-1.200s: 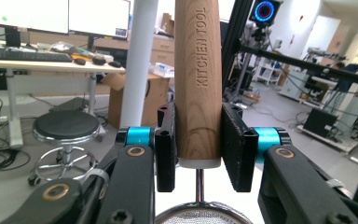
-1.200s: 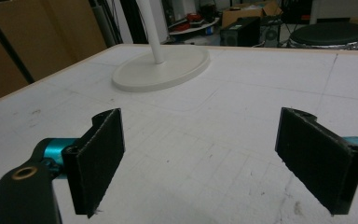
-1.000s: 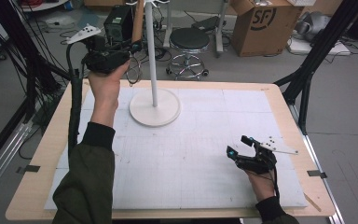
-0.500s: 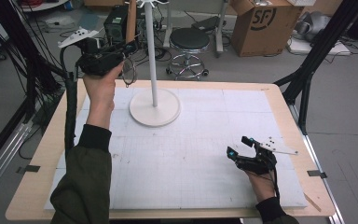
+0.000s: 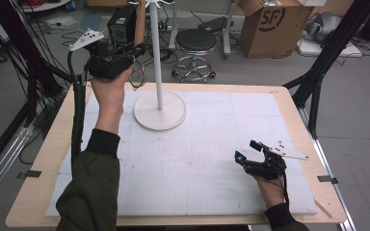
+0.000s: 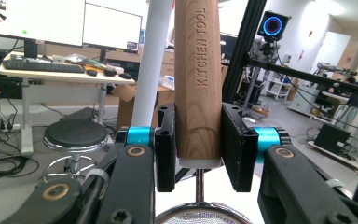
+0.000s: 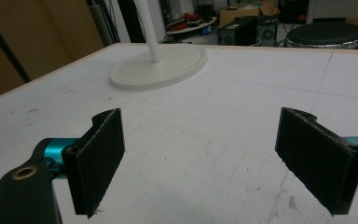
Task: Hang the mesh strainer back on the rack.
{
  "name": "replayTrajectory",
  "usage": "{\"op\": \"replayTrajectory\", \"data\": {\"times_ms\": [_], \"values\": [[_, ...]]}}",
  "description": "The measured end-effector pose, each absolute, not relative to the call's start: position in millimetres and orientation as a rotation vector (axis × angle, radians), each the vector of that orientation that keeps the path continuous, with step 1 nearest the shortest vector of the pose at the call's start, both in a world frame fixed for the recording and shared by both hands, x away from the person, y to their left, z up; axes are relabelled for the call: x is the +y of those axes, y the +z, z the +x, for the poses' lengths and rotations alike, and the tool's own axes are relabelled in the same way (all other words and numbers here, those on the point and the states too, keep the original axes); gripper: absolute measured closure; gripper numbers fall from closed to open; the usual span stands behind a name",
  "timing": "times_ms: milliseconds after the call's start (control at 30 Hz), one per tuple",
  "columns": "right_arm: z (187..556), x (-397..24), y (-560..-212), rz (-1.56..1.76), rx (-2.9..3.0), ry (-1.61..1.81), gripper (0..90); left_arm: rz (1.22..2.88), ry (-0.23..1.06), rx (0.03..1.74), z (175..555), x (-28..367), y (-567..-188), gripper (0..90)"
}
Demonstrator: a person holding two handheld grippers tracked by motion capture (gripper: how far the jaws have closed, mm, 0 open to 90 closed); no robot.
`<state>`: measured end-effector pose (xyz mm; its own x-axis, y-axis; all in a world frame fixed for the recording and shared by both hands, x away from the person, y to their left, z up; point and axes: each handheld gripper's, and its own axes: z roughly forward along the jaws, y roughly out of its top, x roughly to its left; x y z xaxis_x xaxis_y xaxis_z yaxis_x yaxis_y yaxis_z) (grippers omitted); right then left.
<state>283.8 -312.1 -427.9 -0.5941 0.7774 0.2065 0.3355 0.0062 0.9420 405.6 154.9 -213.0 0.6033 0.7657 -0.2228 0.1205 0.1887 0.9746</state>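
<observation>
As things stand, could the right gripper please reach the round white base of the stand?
Probably yes: the right gripper is open and empty, and bare white mat lies between it and the round white base.

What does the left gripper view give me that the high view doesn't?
Left gripper view alone: the left tool shut on a wooden handle stamped KITCHEN TOOL, a metal stem and a mesh rim below it. High view alone: the right tool open, low over the white mat, and the stand's round base. Both: the white stand pole right beside the raised left tool, and the black stool behind.
</observation>
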Motion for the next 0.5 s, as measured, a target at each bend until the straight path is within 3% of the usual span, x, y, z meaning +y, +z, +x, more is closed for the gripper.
{"op": "replayTrajectory", "data": {"times_ms": [500], "values": [[283.3, -313.0, -427.6, 1.142, 1.915, 1.618, 15.3, 1.344, 0.602, 0.889, 409.1, 146.6, -212.6, 69.0]]}}
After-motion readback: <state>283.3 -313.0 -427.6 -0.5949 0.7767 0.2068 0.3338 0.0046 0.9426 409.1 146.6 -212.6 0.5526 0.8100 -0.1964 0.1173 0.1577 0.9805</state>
